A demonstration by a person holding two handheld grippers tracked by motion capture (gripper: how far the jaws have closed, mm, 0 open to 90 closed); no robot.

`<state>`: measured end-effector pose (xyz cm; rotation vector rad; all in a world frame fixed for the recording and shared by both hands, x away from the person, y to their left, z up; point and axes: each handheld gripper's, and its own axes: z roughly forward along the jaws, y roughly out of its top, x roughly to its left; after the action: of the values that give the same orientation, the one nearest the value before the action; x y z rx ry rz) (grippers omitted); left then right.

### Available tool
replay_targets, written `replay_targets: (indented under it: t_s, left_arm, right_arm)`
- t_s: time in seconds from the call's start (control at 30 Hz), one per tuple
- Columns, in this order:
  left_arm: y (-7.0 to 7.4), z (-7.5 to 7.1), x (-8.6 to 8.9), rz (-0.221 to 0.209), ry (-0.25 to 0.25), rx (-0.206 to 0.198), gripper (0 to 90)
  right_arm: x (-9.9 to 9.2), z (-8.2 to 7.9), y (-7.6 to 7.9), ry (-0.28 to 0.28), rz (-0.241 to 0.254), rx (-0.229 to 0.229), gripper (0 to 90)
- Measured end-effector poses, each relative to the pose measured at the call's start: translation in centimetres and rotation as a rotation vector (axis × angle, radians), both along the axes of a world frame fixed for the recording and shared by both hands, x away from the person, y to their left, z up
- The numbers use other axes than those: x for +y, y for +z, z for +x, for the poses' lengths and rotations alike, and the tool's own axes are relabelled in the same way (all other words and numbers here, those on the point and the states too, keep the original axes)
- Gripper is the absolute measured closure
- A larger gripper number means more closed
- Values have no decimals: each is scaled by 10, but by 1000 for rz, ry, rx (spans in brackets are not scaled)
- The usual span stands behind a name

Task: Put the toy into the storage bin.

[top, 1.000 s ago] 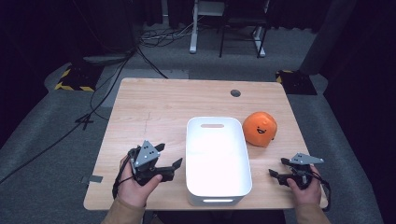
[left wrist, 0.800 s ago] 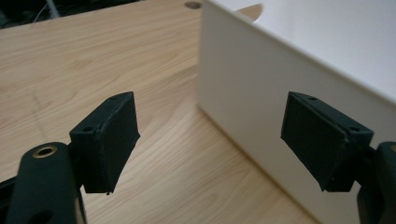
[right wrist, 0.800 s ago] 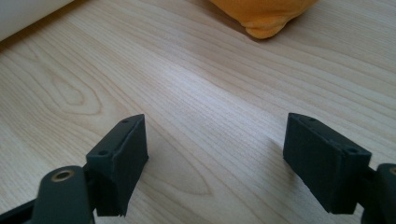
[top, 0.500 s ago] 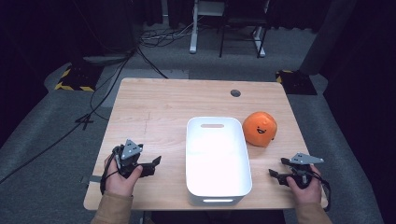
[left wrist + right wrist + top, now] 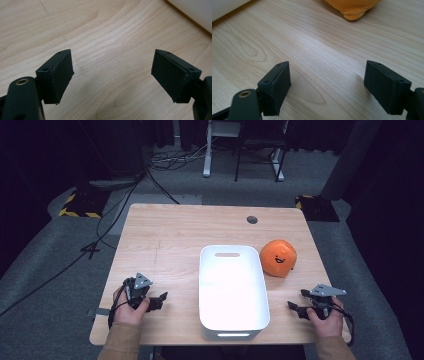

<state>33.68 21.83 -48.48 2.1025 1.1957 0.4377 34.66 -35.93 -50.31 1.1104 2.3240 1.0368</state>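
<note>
A white rectangular bin (image 5: pixel 207 270) stands empty at the table's front middle. An orange plush ball with a smiling face (image 5: pixel 278 257) rests just right of the bin's far end. My left gripper (image 5: pixel 159 301) lies low on the wood left of the bin, its jaws open and just widened, with nothing between them (image 5: pixel 112 65). My right gripper (image 5: pixel 295 308) rests near the front right corner, open over bare wood (image 5: pixel 327 75). The plush (image 5: pixel 354 7) shows ahead of it, and the bin wall (image 5: pixel 224 7) lies at the upper left.
The wooden table (image 5: pixel 170 235) has a round cable grommet (image 5: pixel 252 219) near its far edge. Cables (image 5: pixel 115 215) trail across the grey floor at the left, and desk legs (image 5: pixel 240 155) stand behind. The bin's corner (image 5: pixel 195 12) shows in the left gripper view.
My left hand has dropped from beside the bin's left wall down to the table and drawn leftward. Its jaws stand a little wider. The right hand has stayed still.
</note>
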Motion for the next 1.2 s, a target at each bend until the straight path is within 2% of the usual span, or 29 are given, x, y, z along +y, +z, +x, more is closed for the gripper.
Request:
replay_targets:
  t_s: [0.13,0.2,0.23,0.3,0.53,0.73,0.83,0.97,1.07,1.1,1.17,1.2]
  left_arm:
    - [-6,2,0,27,-7,23,170]
    - [-13,4,0,58,-11,37,164]
    - [-17,5,1,28,-9,21,142]
    - [-18,6,2,16,-10,19,113]
    - [-18,9,0,27,-7,28,71]
    - [-18,14,1,37,-30,34,30]
    - [-18,19,3,44,-62,42,7]
    - [-19,21,3,43,-65,36,1]
    - [-19,22,3,42,-62,37,2]
    - [-19,22,3,42,-62,40,2]
    - [-19,22,3,42,-63,45,2]
    - [-19,22,3,40,-56,39,1]
  right_arm:
    - [0,0,0,0,0,0,217]
    - [0,0,0,0,0,0,217]
    - [0,0,0,0,0,0,217]
    - [0,0,0,-1,-1,-1,217]
    - [2,-1,0,-28,4,-1,216]
    - [2,-1,0,-31,4,1,215]
    - [2,-1,0,-26,3,-1,214]
    - [2,-1,0,-31,8,2,213]
    - [1,-1,0,-19,2,-2,241]
    - [0,0,2,-17,1,1,312]
    - [0,0,2,-25,3,5,344]
    - [-2,1,6,-40,28,2,366]
